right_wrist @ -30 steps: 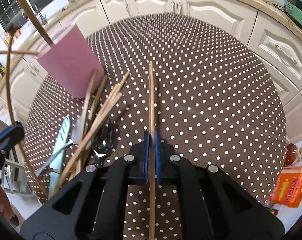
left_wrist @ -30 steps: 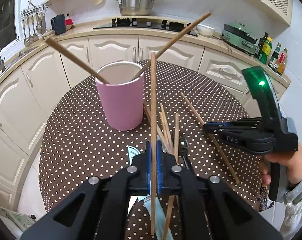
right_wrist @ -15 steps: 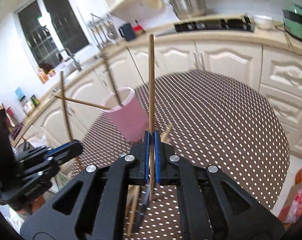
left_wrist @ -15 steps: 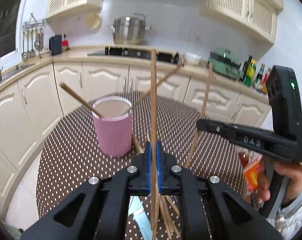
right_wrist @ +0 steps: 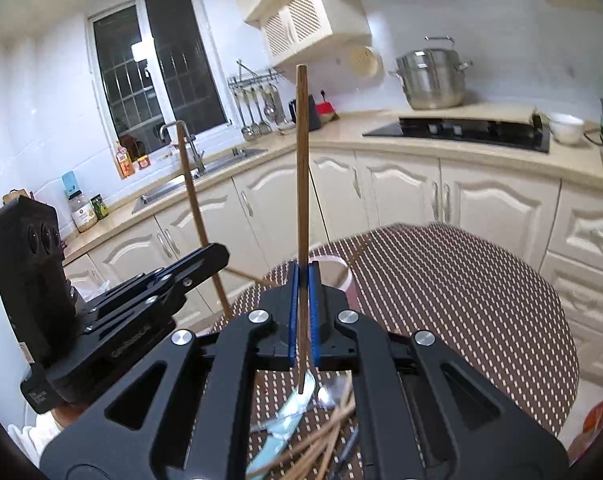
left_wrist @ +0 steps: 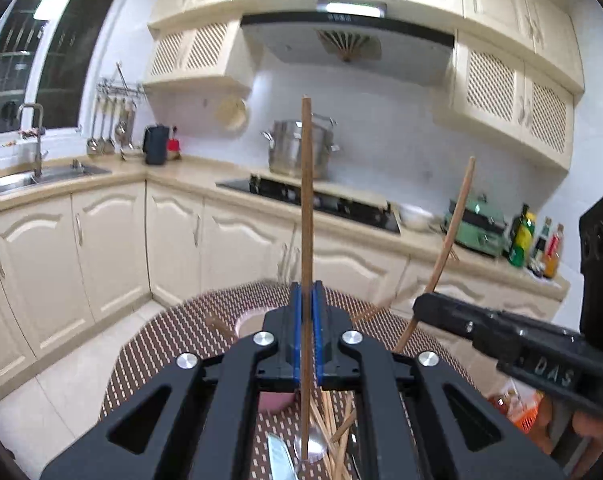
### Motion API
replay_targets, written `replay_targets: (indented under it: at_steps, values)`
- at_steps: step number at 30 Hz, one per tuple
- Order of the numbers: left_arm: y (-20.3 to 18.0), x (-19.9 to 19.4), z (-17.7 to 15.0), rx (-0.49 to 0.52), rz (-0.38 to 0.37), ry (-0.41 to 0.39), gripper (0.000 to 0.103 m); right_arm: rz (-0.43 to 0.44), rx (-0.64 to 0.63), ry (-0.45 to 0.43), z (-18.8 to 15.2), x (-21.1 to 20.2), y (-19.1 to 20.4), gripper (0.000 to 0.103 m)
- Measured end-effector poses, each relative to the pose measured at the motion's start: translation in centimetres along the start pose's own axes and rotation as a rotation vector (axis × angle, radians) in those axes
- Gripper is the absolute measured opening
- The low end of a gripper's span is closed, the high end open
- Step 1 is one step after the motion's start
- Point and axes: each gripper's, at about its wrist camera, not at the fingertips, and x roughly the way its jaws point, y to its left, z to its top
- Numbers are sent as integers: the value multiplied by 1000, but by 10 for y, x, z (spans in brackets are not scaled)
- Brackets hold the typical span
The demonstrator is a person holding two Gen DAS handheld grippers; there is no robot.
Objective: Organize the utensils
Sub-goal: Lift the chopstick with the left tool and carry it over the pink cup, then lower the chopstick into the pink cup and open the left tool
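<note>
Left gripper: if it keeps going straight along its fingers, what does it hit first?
Probably nothing near. The left gripper, shut on a wooden chopstick, aims over the pink cup toward the cream base cabinets below the black hob. Depth is unclear; the way looks free until there.

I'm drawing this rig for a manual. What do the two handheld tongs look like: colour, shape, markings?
Both tongs, left and right, are matte black with angular linkage arms, triangular cutouts and round silver pivot bolts. The narrow fingers carry blue pads. Seen from the side, the right one shows raised lettering and a boxy black rear block, as does the left. No cables show; a whitish sleeve is partly visible.
</note>
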Motion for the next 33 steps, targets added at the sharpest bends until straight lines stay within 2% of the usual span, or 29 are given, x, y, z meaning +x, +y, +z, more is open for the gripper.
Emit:
replay_targets:
  at_steps: [5,13,18,33]
  values:
    - [-5,8,19,15,53,-100,5,-10,-4,-62,16,18,7,5]
    - [3,28,40,-66,103,-193,5,-65,10,-172,32,31,5,5]
    - [0,44,39,-50,144,-201,5,-95,1,-171,30,48,2,5]
    - [-1,74,17,-39,159,-156,5,-118,-6,-133,24,63,-5,5]
